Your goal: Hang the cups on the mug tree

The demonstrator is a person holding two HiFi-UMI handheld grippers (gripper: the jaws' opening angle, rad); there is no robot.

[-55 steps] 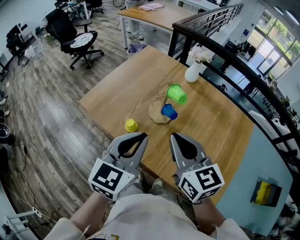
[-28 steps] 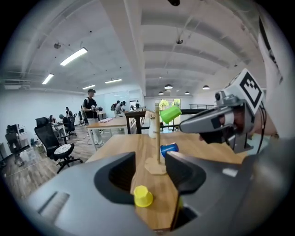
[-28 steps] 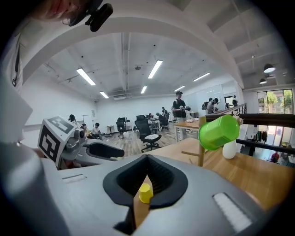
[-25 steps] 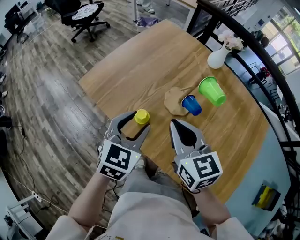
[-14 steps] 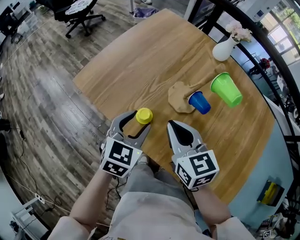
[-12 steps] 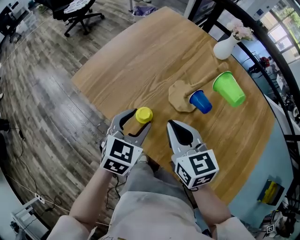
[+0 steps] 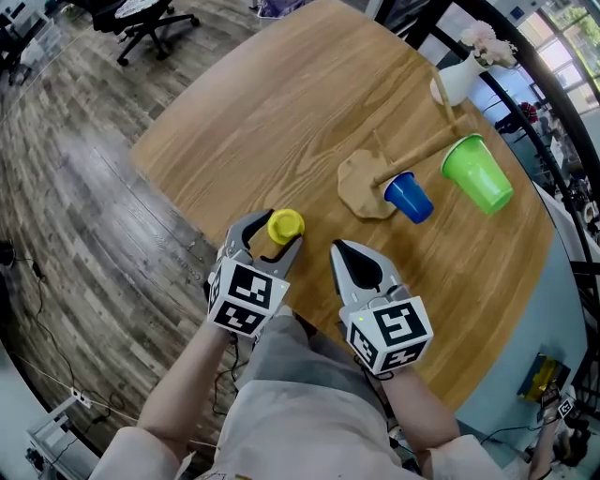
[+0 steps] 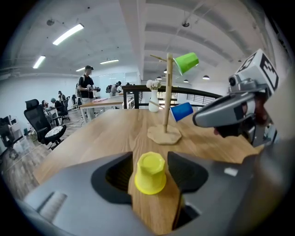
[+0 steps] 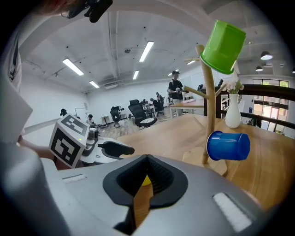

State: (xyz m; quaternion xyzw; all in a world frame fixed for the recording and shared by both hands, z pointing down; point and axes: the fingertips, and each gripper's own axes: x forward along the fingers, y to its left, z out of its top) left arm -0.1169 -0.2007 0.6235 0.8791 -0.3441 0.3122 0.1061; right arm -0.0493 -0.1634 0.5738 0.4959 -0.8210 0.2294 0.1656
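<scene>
Your left claw (image 7: 277, 234) stands wide, its jaws having just been opening, and the yellow cup (image 7: 286, 225) sits between them with a gap on either side. The cup is smooth, matt plastic, upside down on the bench (image 7: 281, 103), near its front edge. Its upturned bottom is faceted and its rim flares slightly where it meets the wood.

Your right claw (image 7: 339, 248) is closed tip to tip and holds nothing; it hovers just right of the left one. Both claws are grey moulded plastic with scooped black recesses. Each carries a marker cube (image 7: 242, 298) printed with black-and-white square patterns.

The mug tree (image 7: 361, 192) stands further back on the bench. It is pale, unpainted wood: a flat base with an irregular outline, a thin upright stem and slim angled pegs. A glossy blue cup (image 7: 409, 197) hangs on its side from a low peg. A larger, tapered green cup (image 7: 478, 173) hangs mouth-down from a top peg. Beyond them stands a white, round-bellied vase (image 7: 457, 80) of pale flowers.

The bench top is warm, strongly grained wood with rounded corners. Around it lies a floor (image 7: 75, 187) of grey-brown planks, with a black office chair (image 7: 141, 14) at the far left. The left claw's view shows long ceiling strip lights (image 8: 68, 33) and a person (image 8: 86, 85) standing at a distant table.
</scene>
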